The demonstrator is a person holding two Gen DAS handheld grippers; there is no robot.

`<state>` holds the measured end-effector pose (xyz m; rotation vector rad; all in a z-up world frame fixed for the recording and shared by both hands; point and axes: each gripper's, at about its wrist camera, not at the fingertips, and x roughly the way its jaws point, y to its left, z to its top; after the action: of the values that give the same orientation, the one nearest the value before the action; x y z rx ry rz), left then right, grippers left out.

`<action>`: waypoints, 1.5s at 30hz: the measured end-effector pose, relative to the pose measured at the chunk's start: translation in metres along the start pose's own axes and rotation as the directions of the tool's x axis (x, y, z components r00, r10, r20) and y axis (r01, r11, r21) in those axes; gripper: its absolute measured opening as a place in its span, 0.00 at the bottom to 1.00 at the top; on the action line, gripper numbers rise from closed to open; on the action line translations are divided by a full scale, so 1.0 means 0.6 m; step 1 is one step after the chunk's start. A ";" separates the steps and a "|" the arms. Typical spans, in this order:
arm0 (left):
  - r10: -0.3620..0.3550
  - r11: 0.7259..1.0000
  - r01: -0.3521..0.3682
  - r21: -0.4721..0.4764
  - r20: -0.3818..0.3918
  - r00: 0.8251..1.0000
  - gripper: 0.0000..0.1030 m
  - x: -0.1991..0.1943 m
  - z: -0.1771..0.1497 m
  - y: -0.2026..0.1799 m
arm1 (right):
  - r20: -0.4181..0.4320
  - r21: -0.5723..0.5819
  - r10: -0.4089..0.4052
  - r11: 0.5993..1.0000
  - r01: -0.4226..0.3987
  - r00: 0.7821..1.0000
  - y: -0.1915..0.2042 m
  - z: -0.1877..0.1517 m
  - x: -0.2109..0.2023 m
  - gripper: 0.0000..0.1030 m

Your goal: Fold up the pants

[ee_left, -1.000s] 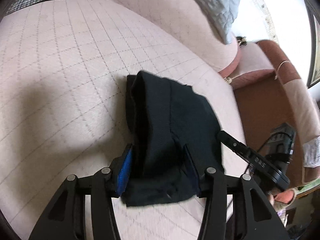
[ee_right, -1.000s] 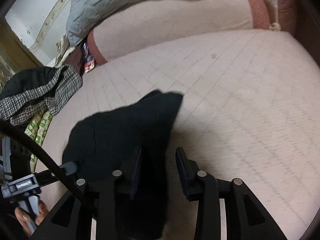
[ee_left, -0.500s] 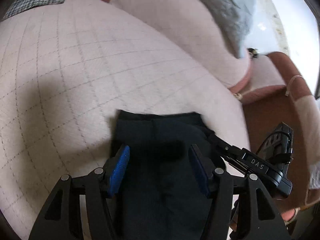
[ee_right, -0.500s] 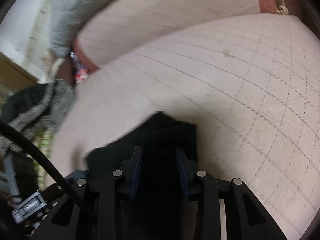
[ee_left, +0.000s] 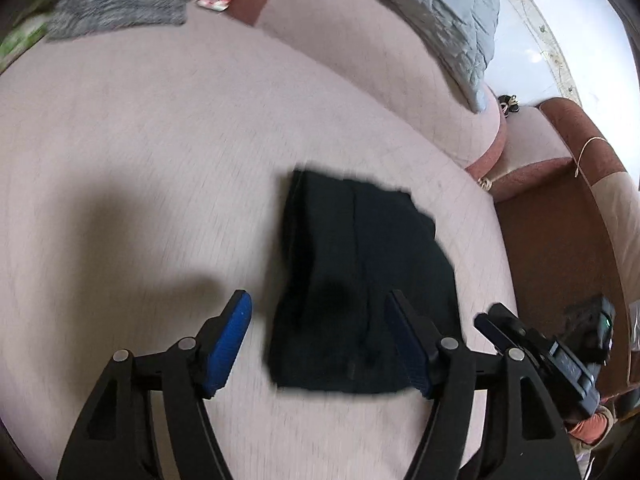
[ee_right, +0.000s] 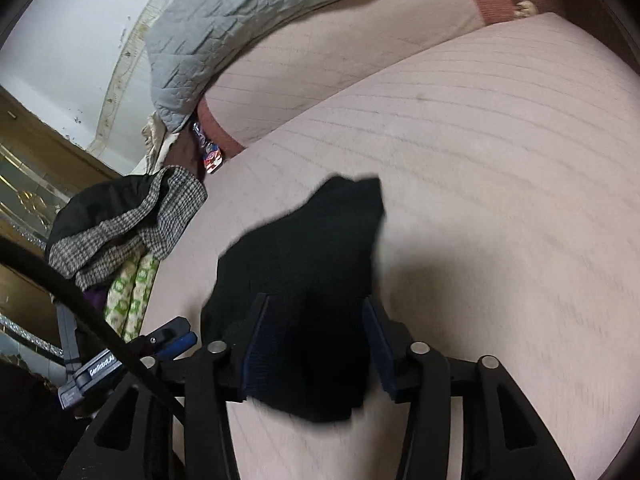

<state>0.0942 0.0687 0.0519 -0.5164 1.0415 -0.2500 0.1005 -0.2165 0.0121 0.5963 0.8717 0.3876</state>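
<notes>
The black pants [ee_left: 360,280] lie folded into a compact bundle on the pink quilted sofa seat [ee_left: 140,140]. My left gripper [ee_left: 320,340] is open, its blue pads [ee_left: 232,332] spread wide above the bundle's near edge, holding nothing. In the right wrist view the same pants [ee_right: 312,264] lie on the seat [ee_right: 480,160]. My right gripper [ee_right: 316,344] is open, its jaws on either side of the bundle's near end, not pinching it. The right gripper also shows at the right edge of the left wrist view [ee_left: 560,356].
A grey quilted blanket [ee_right: 248,20] drapes over the sofa back. A checked garment and dark clothes [ee_right: 120,220] are piled at the seat's left end. A small colourful packet [ee_right: 208,152] lies beside them. The brown armrest [ee_left: 560,240] bounds the right side.
Both grippers have let go of the pants and opened wider. They have pulled back and up from the bundle, which now lies flat on the seat.
</notes>
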 end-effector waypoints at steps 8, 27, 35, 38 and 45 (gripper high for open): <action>0.092 0.993 -0.094 0.064 0.027 0.995 0.66 -0.033 -0.123 -0.031 | 0.182 0.033 -0.189 0.982 0.186 0.965 -0.020 -0.151 -0.122 0.64; 0.205 0.962 -0.184 0.200 -0.089 0.975 0.66 0.066 -0.172 -0.184 | 0.507 -0.259 0.036 0.959 0.112 0.861 0.198 -0.207 -0.272 0.67; 0.220 0.955 -0.196 0.224 -0.086 0.972 0.67 0.074 -0.197 -0.191 | 0.488 -0.338 0.066 0.934 0.118 0.870 0.250 -0.224 -0.233 0.67; 0.207 0.964 -0.188 0.190 -0.088 0.974 0.67 0.074 -0.197 -0.179 | 0.480 -0.355 0.072 0.927 0.118 0.874 0.255 -0.228 -0.226 0.67; 0.182 0.966 -0.168 0.199 -0.055 0.982 0.67 0.049 -0.202 -0.162 | 0.437 -0.295 0.080 0.954 0.059 0.896 0.228 -0.221 -0.226 0.67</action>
<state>0.0071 -0.0619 0.0317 -0.2394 1.1134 -0.2115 -0.0966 -0.1413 0.1127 0.3810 0.3557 0.3655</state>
